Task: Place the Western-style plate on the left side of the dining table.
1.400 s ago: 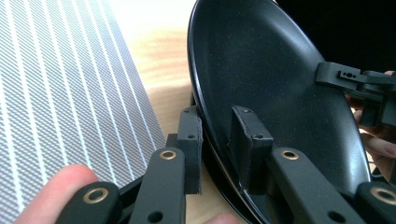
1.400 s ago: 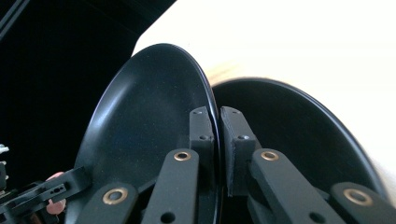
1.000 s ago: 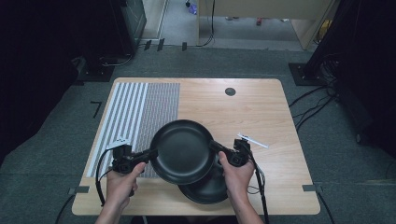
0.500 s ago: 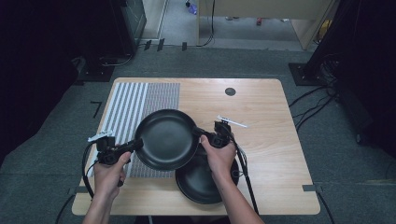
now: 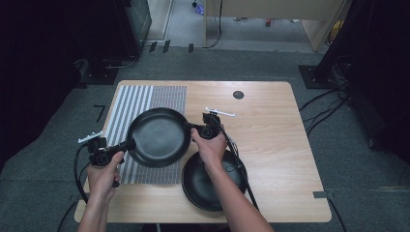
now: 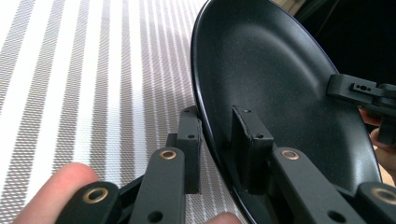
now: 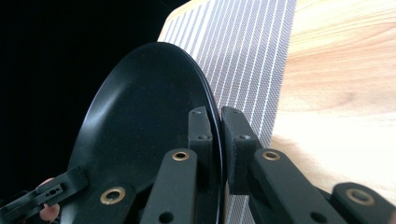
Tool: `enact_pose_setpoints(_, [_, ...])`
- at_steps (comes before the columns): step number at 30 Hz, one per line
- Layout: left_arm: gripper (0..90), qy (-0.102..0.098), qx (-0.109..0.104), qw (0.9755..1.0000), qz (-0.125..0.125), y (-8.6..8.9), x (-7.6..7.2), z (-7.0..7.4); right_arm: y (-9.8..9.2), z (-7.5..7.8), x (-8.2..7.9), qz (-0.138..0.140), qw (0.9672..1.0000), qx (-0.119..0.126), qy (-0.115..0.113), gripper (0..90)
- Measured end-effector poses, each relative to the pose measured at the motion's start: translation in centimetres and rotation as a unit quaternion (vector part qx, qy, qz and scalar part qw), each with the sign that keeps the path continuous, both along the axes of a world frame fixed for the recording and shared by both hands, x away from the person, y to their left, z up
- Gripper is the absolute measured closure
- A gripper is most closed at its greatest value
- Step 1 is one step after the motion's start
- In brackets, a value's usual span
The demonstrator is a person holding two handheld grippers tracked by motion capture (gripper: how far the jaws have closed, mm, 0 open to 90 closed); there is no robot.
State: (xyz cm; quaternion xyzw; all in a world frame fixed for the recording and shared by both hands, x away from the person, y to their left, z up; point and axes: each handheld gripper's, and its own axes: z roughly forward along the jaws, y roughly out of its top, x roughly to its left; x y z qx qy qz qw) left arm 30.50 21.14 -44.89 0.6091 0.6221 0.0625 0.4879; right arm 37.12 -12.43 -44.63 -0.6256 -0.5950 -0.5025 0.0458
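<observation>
A black round plate [image 5: 157, 137] hangs above the striped placemat [image 5: 145, 104], held by its rim from both sides. My left gripper [image 5: 126, 145] is shut on the plate's left rim [image 6: 205, 116]; one jaw lies inside the dish and the other outside. On the opposite rim my right gripper [image 5: 190, 126] is shut too, its jaws pinching the plate's edge [image 7: 215, 121]. A second black plate [image 5: 212, 180] lies on the wooden table [image 5: 275, 125] at the front, partly under the right forearm.
The grey and white striped placemat [image 6: 70, 93] covers the table's left part. A small dark round disc [image 5: 238, 94] sits near the far edge of the table. Cables trail from both grippers toward the front edge.
Both grippers have carried the upper plate leftward and away from the person, off the lower plate and over the placemat. The lower plate stays where it was.
</observation>
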Motion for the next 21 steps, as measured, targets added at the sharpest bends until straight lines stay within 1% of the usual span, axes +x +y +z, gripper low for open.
enact_pose_setpoints(1, [74.7, 0.0, 0.0, 1.0, 0.0, 0.0, 0.0, 0.0, 0.0, 0.0, 0.0, 0.0, 1.0, 0.0, 0.0, 83.9])
enact_pose_setpoints(2, [74.7, 0.003, -0.002, 1.0, 0.004, 0.2, 0.2, -0.1, 0.5, -0.2, 0.7, 0.004, 1.0, -0.002, 0.004, 83.9])
enact_pose_setpoints(4, [74.8, 0.01, -0.003, 0.9998, 0.014, 0.9, 0.7, -0.4, 1.0, -0.4, 1.2, 0.006, 0.9999, -0.003, 0.008, 83.8])
enact_pose_setpoints(6, [74.9, 0.011, -0.001, 0.9997, 0.022, 1.3, 1.1, -0.4, 1.5, -0.7, 1.9, 0.009, 0.9999, -0.001, 0.013, 83.8])
enact_pose_setpoints(10, [75.1, 0.012, 0.005, 0.9995, 0.03, 2.3, 2.3, -0.4, 2.6, -1.3, 3.0, 0.011, 0.9997, 0.011, 0.02, 84.0])
enact_pose_setpoints(11, [75.2, 0.013, 0.007, 0.9994, 0.031, 2.5, 2.6, -0.6, 2.9, -1.5, 3.3, 0.01, 0.9996, 0.013, 0.024, 83.9])
enact_pose_setpoints(13, [75.1, 0.019, 0.003, 0.9993, 0.031, 2.9, 3.3, -1.0, 3.3, -1.8, 3.9, 0.007, 0.9995, 0.011, 0.029, 83.9])
enact_pose_setpoints(17, [75.4, 0.029, 0.003, 0.9991, 0.029, 3.4, 5.0, -1.8, 3.9, -2.5, 5.2, 0.001, 0.9993, 0.007, 0.038, 83.6])
enact_pose_setpoints(18, [75.4, 0.029, 0.003, 0.9991, 0.029, 3.4, 5.0, -1.8, 3.9, -2.5, 5.2, 0.001, 0.9993, 0.007, 0.038, 83.6])
enact_pose_setpoints(19, [75.6, 0.035, 0.0, 0.999, 0.026, 3.6, 5.5, -2.1, 4.2, -3.0, 5.8, -0.003, 0.9993, 0.003, 0.038, 83.4])
enact_pose_setpoints(21, [75.6, 0.041, 0.001, 0.9989, 0.025, 3.8, 6.3, -2.5, 4.4, -3.4, 6.2, -0.009, 0.9992, 0.0, 0.04, 83.3])
